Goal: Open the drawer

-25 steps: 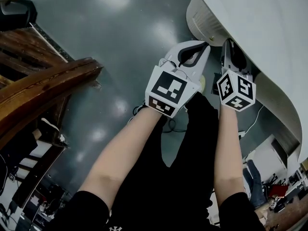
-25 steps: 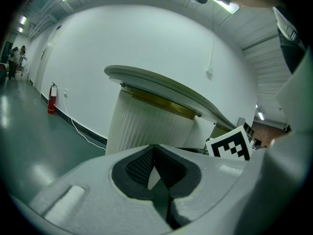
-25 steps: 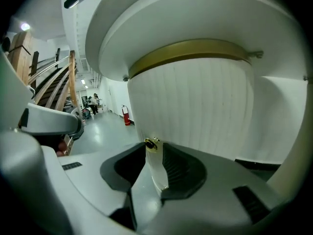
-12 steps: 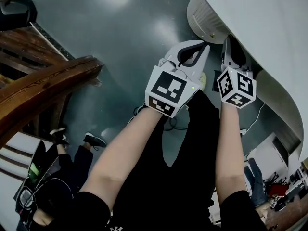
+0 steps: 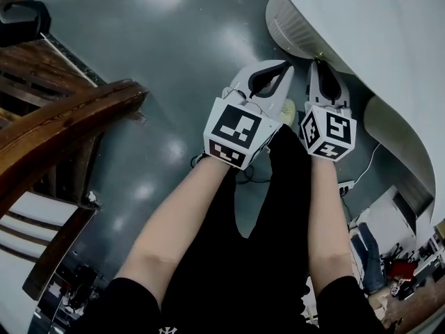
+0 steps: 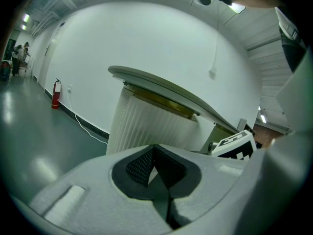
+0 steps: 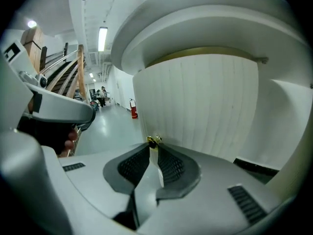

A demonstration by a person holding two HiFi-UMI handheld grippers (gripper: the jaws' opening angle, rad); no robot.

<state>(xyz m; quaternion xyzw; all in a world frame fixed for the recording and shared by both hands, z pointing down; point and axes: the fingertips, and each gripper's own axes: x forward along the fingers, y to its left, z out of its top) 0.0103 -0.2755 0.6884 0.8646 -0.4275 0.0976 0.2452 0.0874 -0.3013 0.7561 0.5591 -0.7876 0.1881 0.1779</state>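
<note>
The drawer is the ribbed white curved front [image 5: 288, 26] under the white desk top [image 5: 375, 40]. It fills the right gripper view [image 7: 195, 106] and stands ahead in the left gripper view [image 6: 146, 126]. A small gold knob [image 7: 154, 140] sticks out of it. My right gripper [image 5: 318, 64] [image 7: 153, 145] is shut on that knob [image 5: 320, 56]. My left gripper [image 5: 288, 68] [image 6: 154, 147] hangs just left of the right one. It is shut with nothing between its jaws and stays clear of the ribbed front.
A dark wooden stair rail [image 5: 62, 124] runs along the left over the grey floor [image 5: 174, 40]. A white cable and power strip [image 5: 345, 186] lie below the desk. A red fire extinguisher [image 6: 56, 93] stands by the far wall.
Both grippers have shifted a little to the left, the right one still on the knob. A person seen below the rail half a second ago is gone.
</note>
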